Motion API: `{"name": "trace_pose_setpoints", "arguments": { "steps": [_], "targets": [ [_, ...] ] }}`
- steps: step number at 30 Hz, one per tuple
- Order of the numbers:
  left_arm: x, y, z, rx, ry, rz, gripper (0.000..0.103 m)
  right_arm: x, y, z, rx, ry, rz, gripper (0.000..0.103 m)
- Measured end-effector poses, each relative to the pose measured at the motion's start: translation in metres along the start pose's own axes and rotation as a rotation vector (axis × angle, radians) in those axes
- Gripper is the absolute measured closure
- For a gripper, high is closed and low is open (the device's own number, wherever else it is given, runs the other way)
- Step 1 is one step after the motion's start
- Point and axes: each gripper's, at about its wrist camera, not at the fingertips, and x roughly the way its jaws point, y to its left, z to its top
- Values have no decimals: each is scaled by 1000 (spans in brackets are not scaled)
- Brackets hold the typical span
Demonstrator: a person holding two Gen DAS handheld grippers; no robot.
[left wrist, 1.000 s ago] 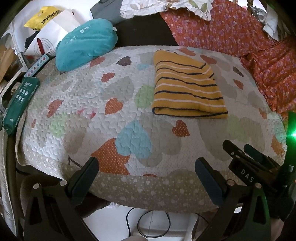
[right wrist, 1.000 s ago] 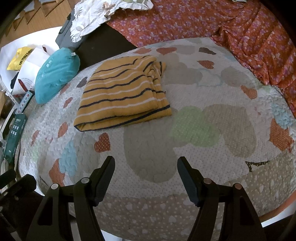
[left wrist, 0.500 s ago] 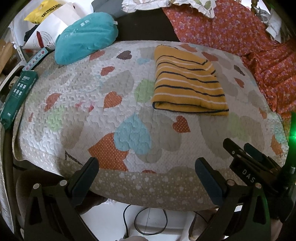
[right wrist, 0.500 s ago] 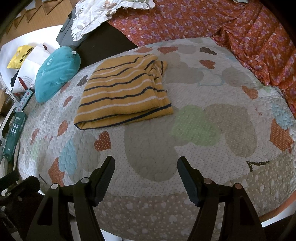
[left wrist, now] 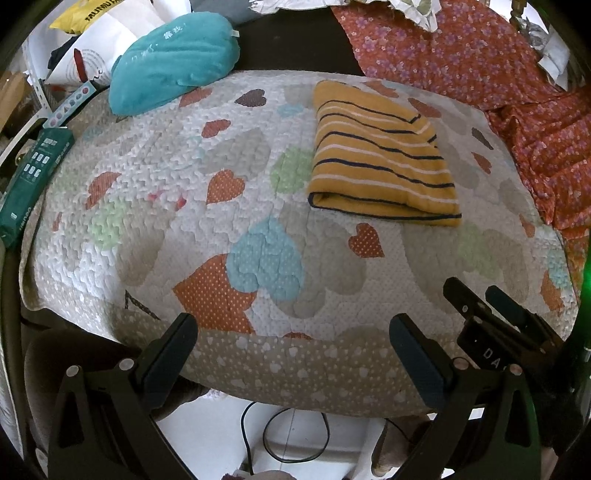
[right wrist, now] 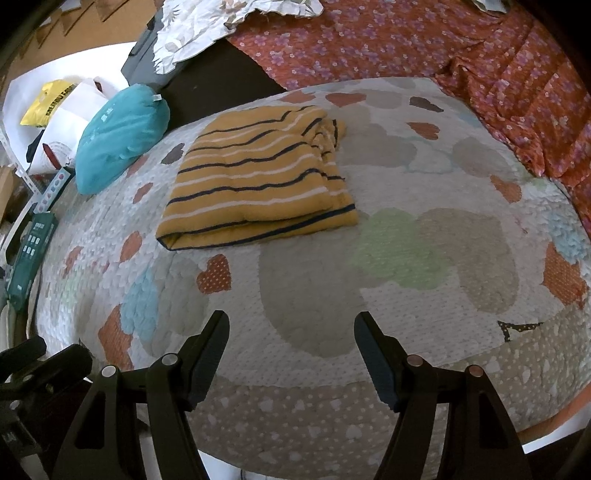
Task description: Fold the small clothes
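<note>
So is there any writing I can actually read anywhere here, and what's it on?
"DA", the rest cut off: on the right gripper.
Yellow bag: black capitals, unreadable.
Teal pillow: pale characters, unreadable.
Green box: white print, too small.

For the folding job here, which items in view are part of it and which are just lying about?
Part of the job:
- yellow striped garment, folded on the heart-print quilt
- left gripper and right gripper, both open, holding nothing

Lying about:
- teal pillow
- red floral cloth
- green box
- yellow bag
</note>
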Motion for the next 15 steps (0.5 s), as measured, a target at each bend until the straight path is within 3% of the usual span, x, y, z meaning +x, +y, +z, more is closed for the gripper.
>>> {"name": "trace_pose_setpoints", "arguments": {
  "steps": [15],
  "targets": [
    [7,4,-1,-22,28,-13,0,1,5,-2,-16,3,1,28]
  ]
}}
